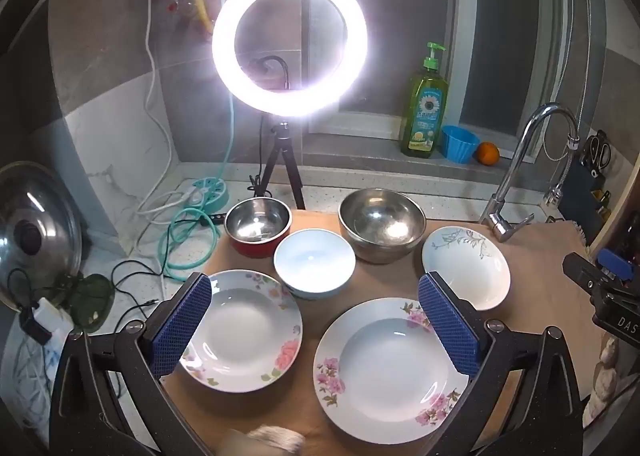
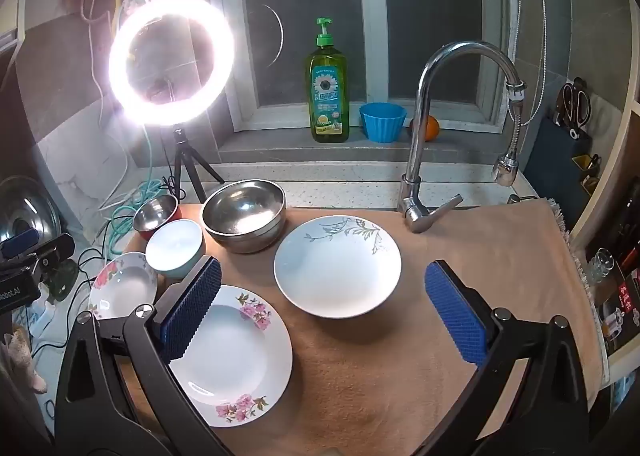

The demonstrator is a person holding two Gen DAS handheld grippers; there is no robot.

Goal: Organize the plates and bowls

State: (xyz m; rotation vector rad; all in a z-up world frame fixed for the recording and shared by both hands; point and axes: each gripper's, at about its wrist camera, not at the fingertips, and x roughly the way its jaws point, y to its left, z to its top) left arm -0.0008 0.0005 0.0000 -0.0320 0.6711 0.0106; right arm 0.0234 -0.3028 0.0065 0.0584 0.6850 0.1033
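Observation:
On a tan mat (image 1: 532, 276) lie three plates and three bowls. A large pink-flower plate (image 1: 390, 370) (image 2: 236, 360) lies in front. A smaller flowered plate (image 1: 242, 330) (image 2: 122, 284) lies at the left. A leaf-pattern deep plate (image 1: 466, 266) (image 2: 338, 266) lies at the right. Behind stand a white bowl (image 1: 314, 258) (image 2: 174, 244), a large steel bowl (image 1: 382, 224) (image 2: 244, 214) and a red-sided steel bowl (image 1: 258, 224) (image 2: 156, 214). My left gripper (image 1: 316, 322) is open and empty above the two flowered plates. My right gripper (image 2: 324, 310) is open and empty above the mat, near the leaf plate.
A lit ring light (image 1: 290, 42) on a tripod stands behind the bowls. A faucet (image 2: 436, 128) rises at the right rear. A soap bottle (image 2: 326, 90), blue cup (image 2: 382, 122) and orange (image 1: 487, 153) sit on the sill. Cables (image 1: 188, 232) and a pot lid (image 1: 36, 232) lie left.

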